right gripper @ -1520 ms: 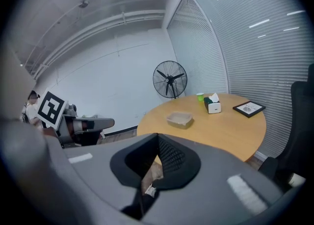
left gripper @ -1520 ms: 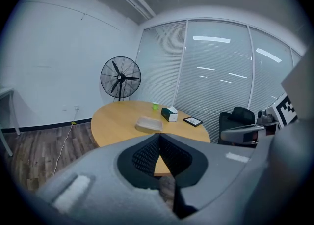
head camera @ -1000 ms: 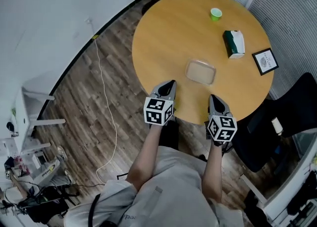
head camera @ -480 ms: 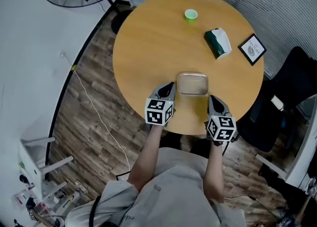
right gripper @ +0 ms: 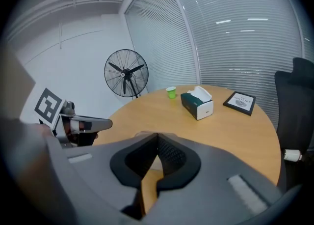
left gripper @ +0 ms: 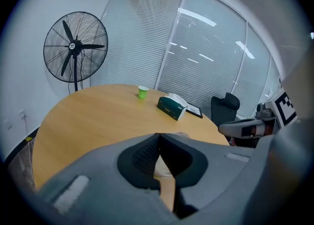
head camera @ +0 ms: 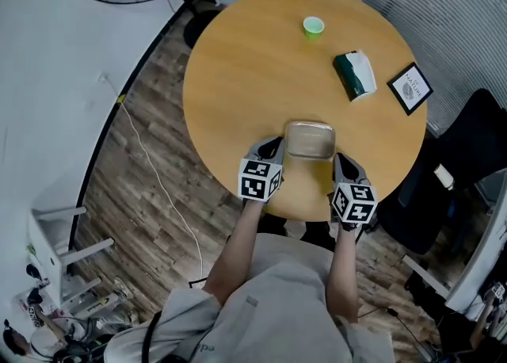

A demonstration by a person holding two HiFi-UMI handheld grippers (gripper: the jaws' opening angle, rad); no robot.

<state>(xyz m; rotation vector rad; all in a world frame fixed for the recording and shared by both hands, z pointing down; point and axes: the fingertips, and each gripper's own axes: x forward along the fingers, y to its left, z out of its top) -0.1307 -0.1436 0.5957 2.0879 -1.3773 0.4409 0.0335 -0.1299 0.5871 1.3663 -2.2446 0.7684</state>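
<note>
I had the left tongs (head camera: 270, 146) and the right tongs (head camera: 341, 162) low over the near edge of the round table (head camera: 245, 68), one on each side of the clear tray (head camera: 309, 139). The left tip sat just beside the tray's left wall and the right tip just beside its near right corner. Whether either touched, I couldn't tell. Both tongs were closed, tips pressed together, with nothing between them. My read was that pinched tips couldn't take a thin rim. I'd have wanted the jaws opened first, then both sides met level and evenly, because a light tray skids. The tissue box (head camera: 355, 74), green cup (head camera: 314, 27) and picture frame (head camera: 409, 88) stood well apart, farther across the table.
</note>
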